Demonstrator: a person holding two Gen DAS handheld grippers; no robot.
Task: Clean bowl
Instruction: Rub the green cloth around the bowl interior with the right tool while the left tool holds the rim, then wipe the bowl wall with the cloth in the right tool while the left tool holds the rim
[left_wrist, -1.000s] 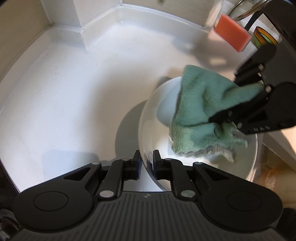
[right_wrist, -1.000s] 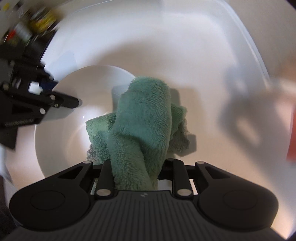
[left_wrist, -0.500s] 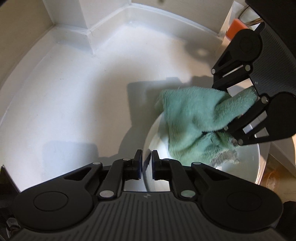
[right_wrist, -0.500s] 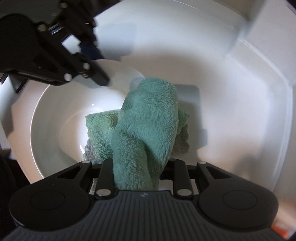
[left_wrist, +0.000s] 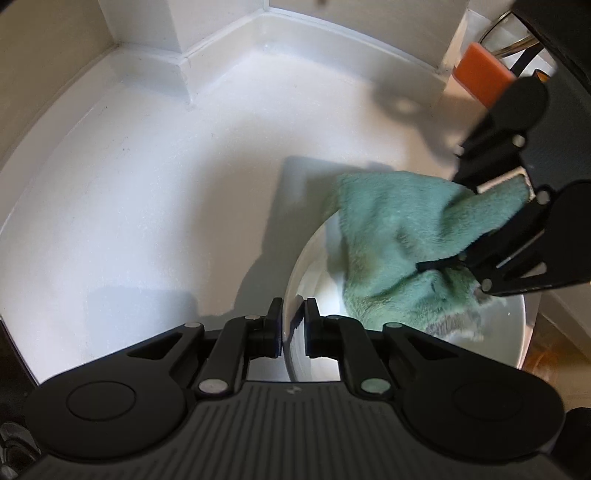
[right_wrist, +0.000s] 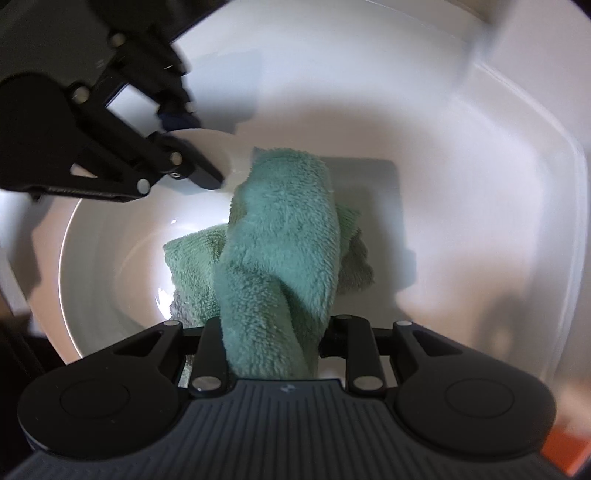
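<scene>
L tongs (left_wrist: 292, 325) were nearly shut, pinching the rim of the white bowl (left_wrist: 509, 332): one finger outside the wall, the other inside, w/ only the rim's thickness between the pads. In the right wrist view the same L tongs (right_wrist: 192, 147) came in from upper left and gripped the far rim of the bowl (right_wrist: 99, 258).

The bowl sat on a white bench (left_wrist: 147, 203), close to the bench's right edge as seen from the left wrist cam. It looked tilted toward the right cam, though how much it was lifted couldn't be told.

R tongs (right_wrist: 273, 332) were clamped on a teal terry cloth (right_wrist: 280, 240), a thick fold bunched between the fingers so they stood fairly wide apart. The rest of the cloth hung fwd and down into the bowl, touching the inner wall and bottom; a greyish edge showed at its lower left. From the left wrist view the R tongs (left_wrist: 491, 229) entered from the right, w/ the cloth (left_wrist: 399, 251) draped across the bowl's far rim and interior.

An orange sponge (left_wrist: 480, 74) stood at the upper right by the back wall, well apart from the bowl. Bench met a white raised backsplash (left_wrist: 295, 33) along the rear.
</scene>
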